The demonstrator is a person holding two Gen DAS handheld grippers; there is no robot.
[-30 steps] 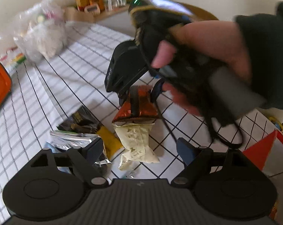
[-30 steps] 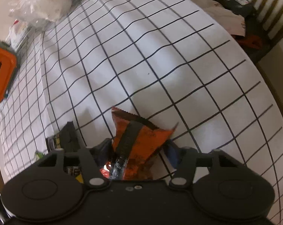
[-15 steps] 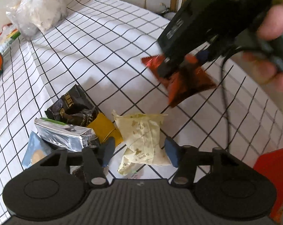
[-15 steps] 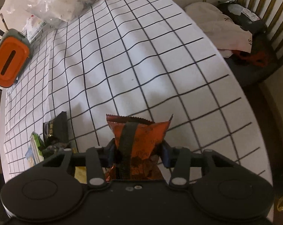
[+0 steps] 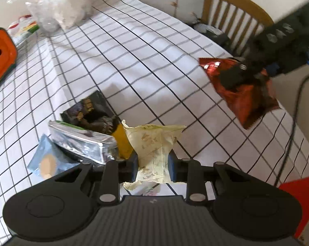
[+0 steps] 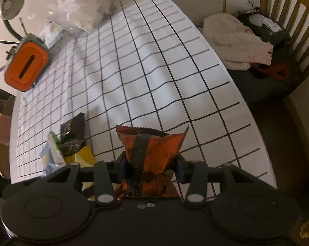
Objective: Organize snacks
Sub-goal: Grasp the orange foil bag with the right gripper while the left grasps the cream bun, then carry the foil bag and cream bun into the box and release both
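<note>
Your table [image 5: 146, 47], under a white grid cloth, fills both views; a wooden chair [image 5: 234, 10] stands at its far side. A clear plastic bag [image 5: 60, 10] and an orange box [image 5: 0, 57] sit at the far left corner. Near you lies the snack pile: a silver pack [image 5: 82, 143] on a blue pouch [image 5: 46, 160], just beside a dark wrapper [image 5: 93, 112] and a yellow packet [image 5: 121, 141]. Your right gripper [image 6: 152, 166] pinches the orange Oreo pack [image 6: 154, 151], lifted above the cloth. Your left gripper [image 5: 153, 168] is closing its jaws on the cream snack packet [image 5: 154, 143], pads touching both its sides, next to the pile.
</note>
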